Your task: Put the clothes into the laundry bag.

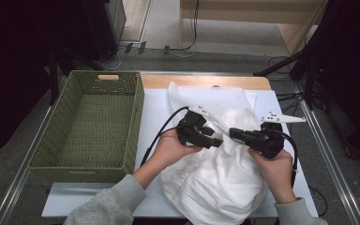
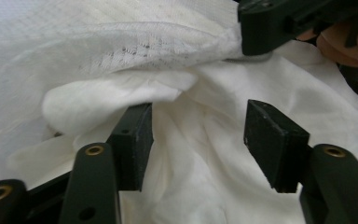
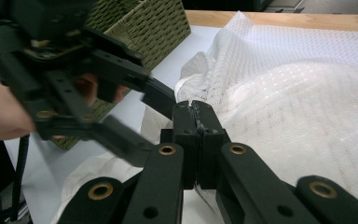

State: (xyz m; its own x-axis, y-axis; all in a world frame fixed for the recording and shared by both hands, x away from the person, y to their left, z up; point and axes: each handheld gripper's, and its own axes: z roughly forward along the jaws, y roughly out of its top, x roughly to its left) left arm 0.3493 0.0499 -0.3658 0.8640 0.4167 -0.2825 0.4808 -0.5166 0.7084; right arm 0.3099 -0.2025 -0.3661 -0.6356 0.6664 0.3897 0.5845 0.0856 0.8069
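Right gripper view: my right claw (image 3: pixel 193 109) pinches the white cloth (image 3: pixel 298 93); my left claw (image 2: pixel 198 126) gapes loose.

The high view looks forward and down from above the near edge of the table (image 1: pixel 281 101), taking in the whole top and the basket (image 1: pixel 90 122) at its left edge. The left gripper view sits very close to the white cloth (image 2: pixel 121 51), facing the right gripper (image 2: pixel 256 35). The right gripper view looks toward the far left corner, sharing the cloth and basket.
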